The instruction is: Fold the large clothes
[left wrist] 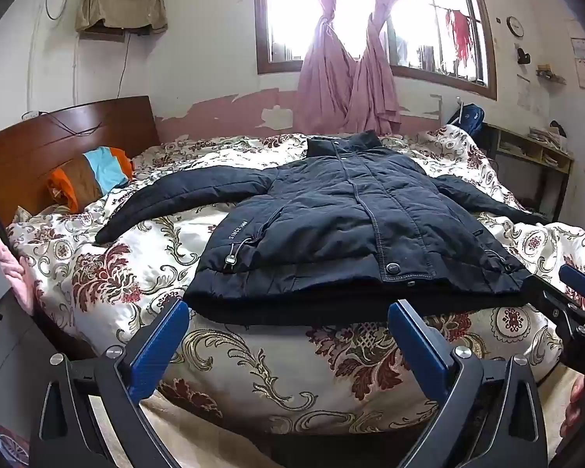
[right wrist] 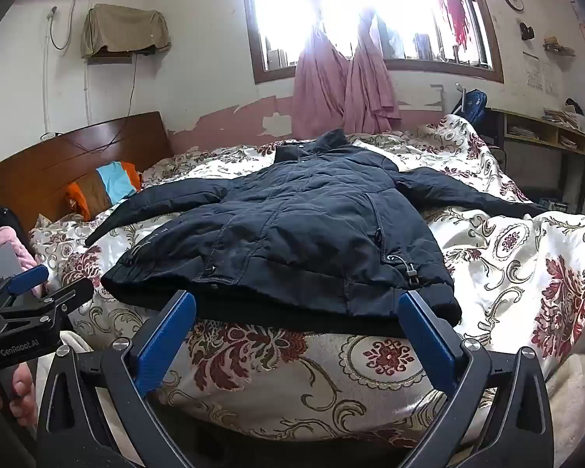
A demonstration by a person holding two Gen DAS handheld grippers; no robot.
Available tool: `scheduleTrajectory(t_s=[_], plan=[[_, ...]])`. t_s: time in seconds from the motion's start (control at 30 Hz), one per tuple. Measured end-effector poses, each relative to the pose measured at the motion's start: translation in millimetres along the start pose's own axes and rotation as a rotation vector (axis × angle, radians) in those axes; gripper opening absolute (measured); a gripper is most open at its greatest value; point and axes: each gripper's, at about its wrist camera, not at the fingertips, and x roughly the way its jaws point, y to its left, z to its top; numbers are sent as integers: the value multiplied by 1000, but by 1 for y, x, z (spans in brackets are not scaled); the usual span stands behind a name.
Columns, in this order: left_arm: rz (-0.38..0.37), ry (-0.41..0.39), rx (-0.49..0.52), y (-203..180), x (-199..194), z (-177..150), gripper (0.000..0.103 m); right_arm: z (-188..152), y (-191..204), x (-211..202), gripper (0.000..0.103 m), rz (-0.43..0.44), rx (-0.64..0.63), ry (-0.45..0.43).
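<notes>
From the left wrist view, the left gripper (left wrist: 288, 321) is hovering with its jaws released wide and holding nothing, and the dark padded jacket (left wrist: 343, 214) is lying just ahead of them, front up and zipped, on the bed (left wrist: 277, 366); its hem is sitting just beyond the blue fingertips (left wrist: 163, 335) and its collar is pointing away toward the window. The folding itself is not looking begun: both sleeves are spreading outward, the left sleeve (left wrist: 183, 195) stretching far off to the left of the jaws. The right gripper (left wrist: 577, 304) is showing at the far right edge, near the hem's corner, apparently released too, though only part of it is in frame. From the right wrist view, the right gripper (right wrist: 296, 318) is also waiting with jaws spread and empty, the jacket's hem lying just ahead between and beyond them, and the right sleeve (right wrist: 468, 191) is trailing off to the right. The next move is probably calling for each gripper to pinch a sleeve or side edge and carry it inward across the chest. The jacket is looking quilted, puffy and matte, with stitched seams, snap buttons and cord toggles at the hem, so it is likely springing back unless pressed; the floral quilt beneath is looking glossy, soft and lumpy.
</notes>
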Motion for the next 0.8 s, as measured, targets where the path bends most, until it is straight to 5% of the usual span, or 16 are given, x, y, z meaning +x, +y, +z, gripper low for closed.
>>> scheduleTrajectory(t_s=[0.8], plan=[[-17, 2, -8, -2, 0, 1, 103, 0, 1, -1, 102, 2, 2, -3]])
